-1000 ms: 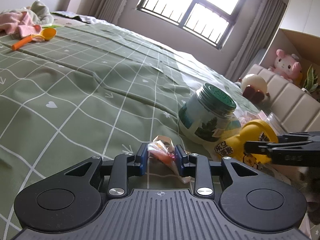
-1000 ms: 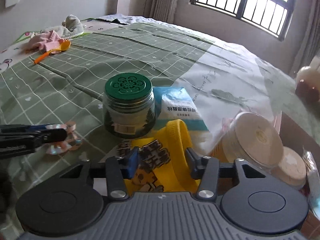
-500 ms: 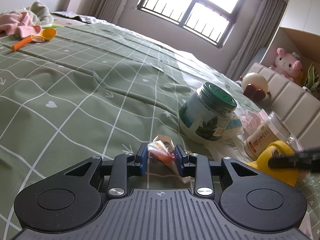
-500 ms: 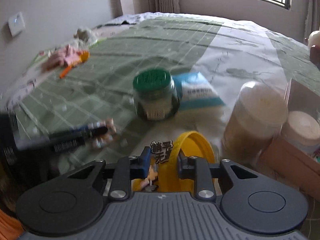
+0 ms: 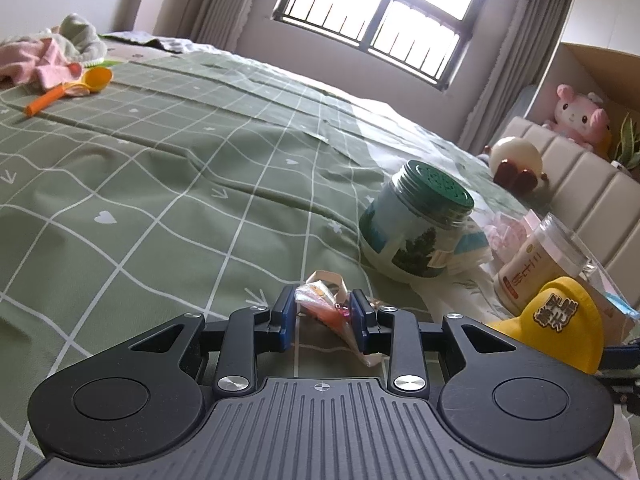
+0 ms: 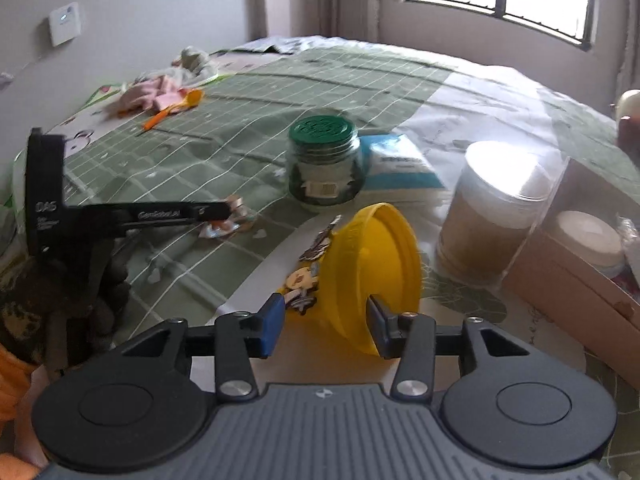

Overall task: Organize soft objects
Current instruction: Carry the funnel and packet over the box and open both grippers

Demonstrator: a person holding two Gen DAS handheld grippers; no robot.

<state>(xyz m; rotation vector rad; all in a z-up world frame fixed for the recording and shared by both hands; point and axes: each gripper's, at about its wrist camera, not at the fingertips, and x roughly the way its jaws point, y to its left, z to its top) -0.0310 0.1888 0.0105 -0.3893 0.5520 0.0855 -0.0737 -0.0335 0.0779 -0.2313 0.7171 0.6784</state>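
My left tongs (image 5: 323, 314) sit low in the middle of the left wrist frame, pinched narrowly on a small crinkled packet (image 5: 326, 304) of pink and orange wrapping that rests on the green checked bedspread (image 5: 160, 184). Both blue pads press its sides.

My right tongs (image 6: 326, 322) have just been opening. In the right wrist frame the yellow knit cap (image 6: 372, 264) with cartoon patches lies between the pads, its opening turned up and to the right. The right pad touches its edge, the left pad stands just beside the patches, so the cap is loose rather than clamped. In the left wrist frame the same cap shows at the lower right edge.

Just above the cap in the frame stands a glass jar with a green perforated lid (image 6: 323, 166), and a blue and white pouch (image 6: 400, 164) lies against its right side. A clear tub with a pale lid (image 6: 492, 216) stands right of the cap, touching a cardboard box (image 6: 568, 280). At the upper left of the bed lie a heap of pink cloth (image 6: 148, 94) and an orange spoon (image 6: 176, 110).
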